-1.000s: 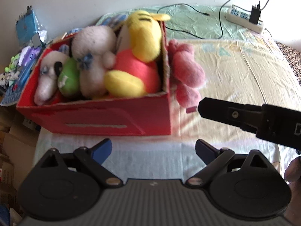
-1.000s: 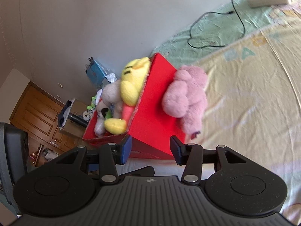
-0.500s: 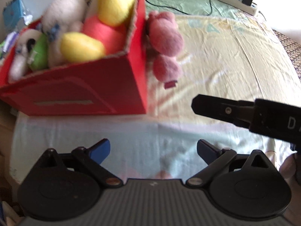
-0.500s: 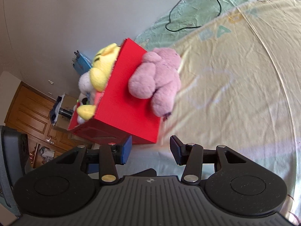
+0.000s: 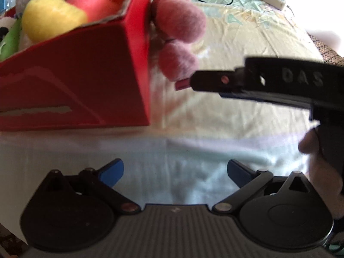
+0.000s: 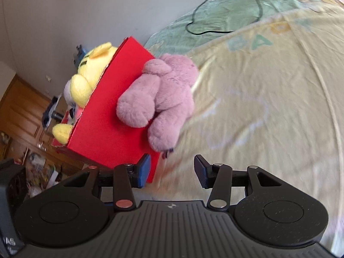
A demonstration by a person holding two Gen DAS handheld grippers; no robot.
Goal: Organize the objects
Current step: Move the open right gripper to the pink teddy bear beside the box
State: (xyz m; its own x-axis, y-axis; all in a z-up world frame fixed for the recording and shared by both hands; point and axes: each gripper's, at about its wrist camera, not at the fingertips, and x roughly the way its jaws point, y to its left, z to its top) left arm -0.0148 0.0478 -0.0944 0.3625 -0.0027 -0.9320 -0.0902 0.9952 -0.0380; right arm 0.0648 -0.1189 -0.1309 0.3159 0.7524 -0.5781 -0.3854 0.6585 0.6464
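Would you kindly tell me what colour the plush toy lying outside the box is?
Pink plush toy, seen best in the right wrist view.

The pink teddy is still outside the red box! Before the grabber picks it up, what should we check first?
1. Pink teddy free to grab: ok, it lies on the bed sheet against the outer wall of the red box, nothing on top.
2. Right gripper jaws open: ok, empty, apart.
3. Right gripper lined up: ok, it points at the teddy's lower end.
4. Left gripper out of the way: ok, open, empty, lower down.
5. Room in the box: not ok, the yellow plush and others already fill it.
6. Jaws wide enough for the teddy: cannot tell.
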